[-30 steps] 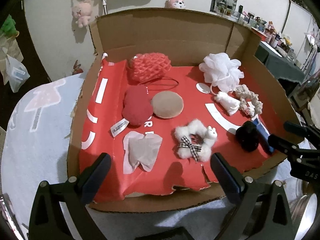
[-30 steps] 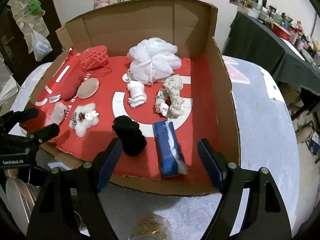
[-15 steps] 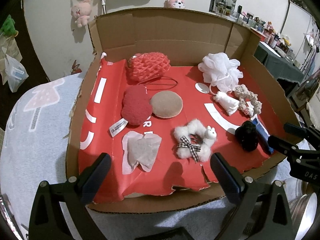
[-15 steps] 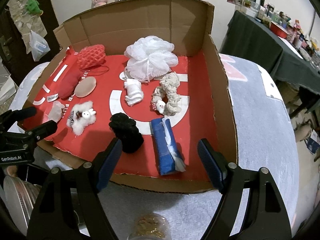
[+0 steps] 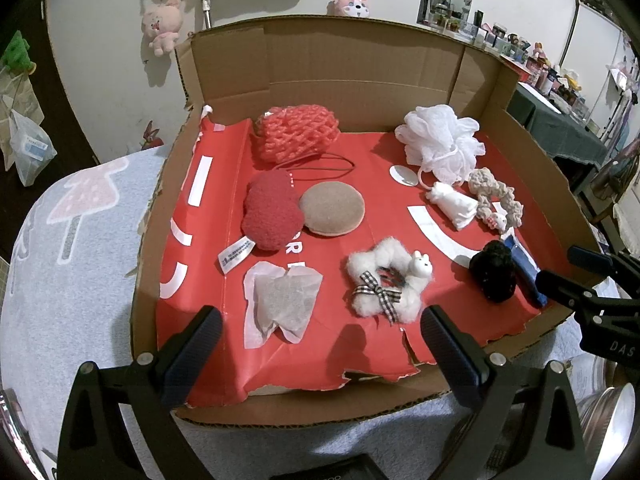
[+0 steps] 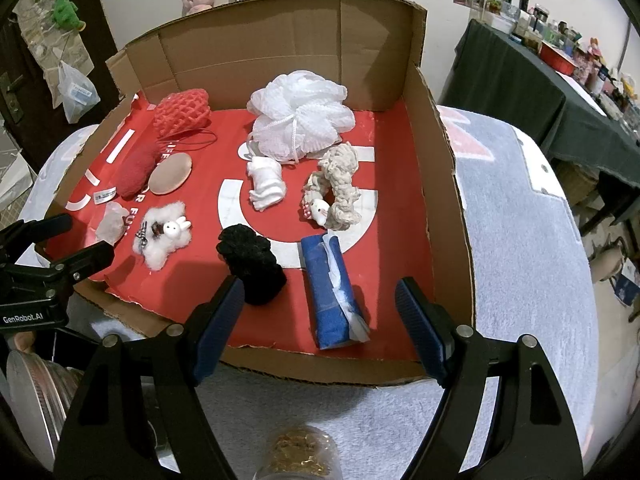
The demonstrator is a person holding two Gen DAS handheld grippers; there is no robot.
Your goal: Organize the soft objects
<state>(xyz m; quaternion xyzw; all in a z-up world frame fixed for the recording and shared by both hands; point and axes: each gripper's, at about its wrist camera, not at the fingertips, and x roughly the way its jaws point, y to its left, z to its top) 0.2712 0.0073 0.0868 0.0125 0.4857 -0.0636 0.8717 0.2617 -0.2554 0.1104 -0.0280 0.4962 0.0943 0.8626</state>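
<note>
An open cardboard box [image 5: 328, 64] [image 6: 440, 184] with a red liner holds several soft things. These include a red mesh sponge [image 5: 296, 132], a red plush pad [image 5: 270, 214], a tan round puff [image 5: 332, 208], a white bath pouf [image 6: 302, 114], a white fluffy scrunchie [image 5: 386, 280], a black scrunchie [image 6: 252, 264] and a blue tissue pack [image 6: 330, 290]. My left gripper [image 5: 318, 354] is open and empty over the box's near edge. My right gripper [image 6: 320, 324] is open and empty at the near edge, just before the black scrunchie and tissue pack.
A cream knitted scrunchie [image 6: 338, 190], a rolled white cloth [image 6: 264, 184] and a translucent pouch [image 5: 282, 304] also lie in the box. The box sits on a pale blue cloth [image 6: 520, 240]. A metal bowl [image 5: 608, 428] and a jar [image 6: 298, 454] stand near the front.
Both grippers have drifted slightly, so the box sits a little further off in view. Nothing was picked up or moved.
</note>
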